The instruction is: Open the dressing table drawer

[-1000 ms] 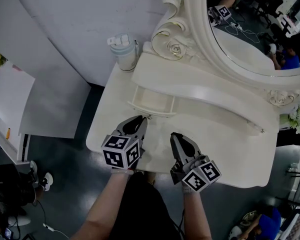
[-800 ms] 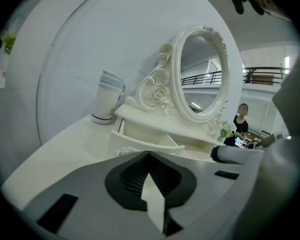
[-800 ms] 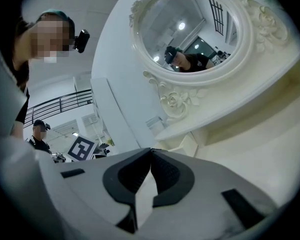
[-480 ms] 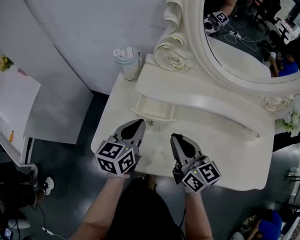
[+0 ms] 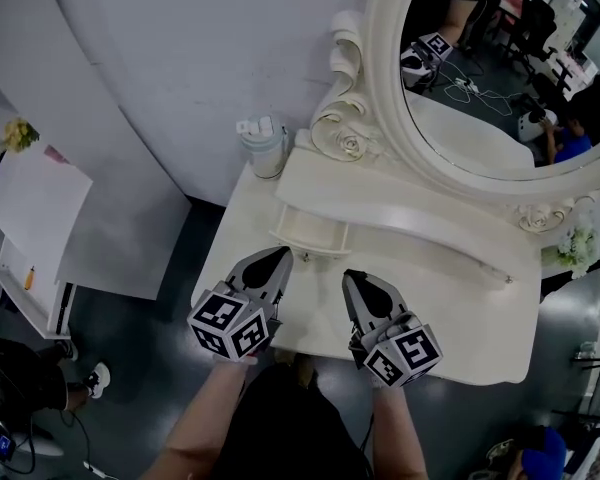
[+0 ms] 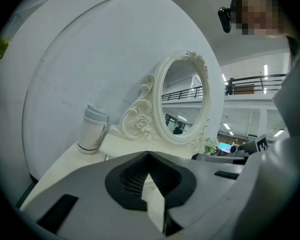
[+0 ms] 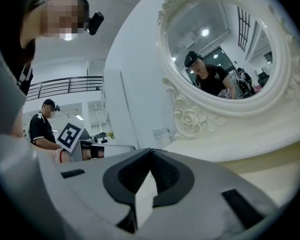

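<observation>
Both pairs shut tight, nothing gripped: left tongs and right tongs hover side by side above the surface near its front edge. The drawer stands pulled out, just beyond the left tongs; a tumbler sits at the back left corner

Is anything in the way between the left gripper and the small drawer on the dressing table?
Nothing visible. Only bare tabletop lies between the left gripper and the drawer, which already stands pulled out. The cup stands off to the side.
</observation>
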Motion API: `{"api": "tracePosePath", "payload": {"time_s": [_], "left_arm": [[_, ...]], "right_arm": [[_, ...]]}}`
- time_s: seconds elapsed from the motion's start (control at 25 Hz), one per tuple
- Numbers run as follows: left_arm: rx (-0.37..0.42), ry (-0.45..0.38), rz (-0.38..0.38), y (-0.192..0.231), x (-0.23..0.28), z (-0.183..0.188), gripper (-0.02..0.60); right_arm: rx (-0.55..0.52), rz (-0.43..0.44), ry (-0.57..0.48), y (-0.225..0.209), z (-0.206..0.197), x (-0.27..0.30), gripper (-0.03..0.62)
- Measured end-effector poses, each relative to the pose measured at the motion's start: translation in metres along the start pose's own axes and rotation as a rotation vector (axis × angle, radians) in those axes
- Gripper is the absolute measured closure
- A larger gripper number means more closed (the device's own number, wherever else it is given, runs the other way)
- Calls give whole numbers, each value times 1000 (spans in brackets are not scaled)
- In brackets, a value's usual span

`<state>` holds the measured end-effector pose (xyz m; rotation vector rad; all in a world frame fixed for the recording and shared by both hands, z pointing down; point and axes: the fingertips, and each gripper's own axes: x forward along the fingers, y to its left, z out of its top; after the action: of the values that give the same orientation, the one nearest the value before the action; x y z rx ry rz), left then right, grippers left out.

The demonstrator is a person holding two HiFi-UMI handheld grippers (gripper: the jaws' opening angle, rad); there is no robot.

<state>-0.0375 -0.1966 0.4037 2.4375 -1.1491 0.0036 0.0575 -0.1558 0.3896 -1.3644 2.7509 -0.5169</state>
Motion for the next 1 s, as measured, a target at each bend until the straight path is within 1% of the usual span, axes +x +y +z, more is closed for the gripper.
{"api": "tracePosePath", "payload": {"time_s": [0.4, 0.72, 1.0], "left_arm": [[32, -40, -52, -19, -12, 34, 581], [52, -90, -74, -28, -22, 66, 581], [56, -121, -82, -31, -33, 86, 581]], "right_arm": [[-65, -18, -36, 14, 37, -5, 592], [-102, -18, -64, 25, 65, -6, 592], [-106, -8, -86, 35, 80, -6, 592]]}}
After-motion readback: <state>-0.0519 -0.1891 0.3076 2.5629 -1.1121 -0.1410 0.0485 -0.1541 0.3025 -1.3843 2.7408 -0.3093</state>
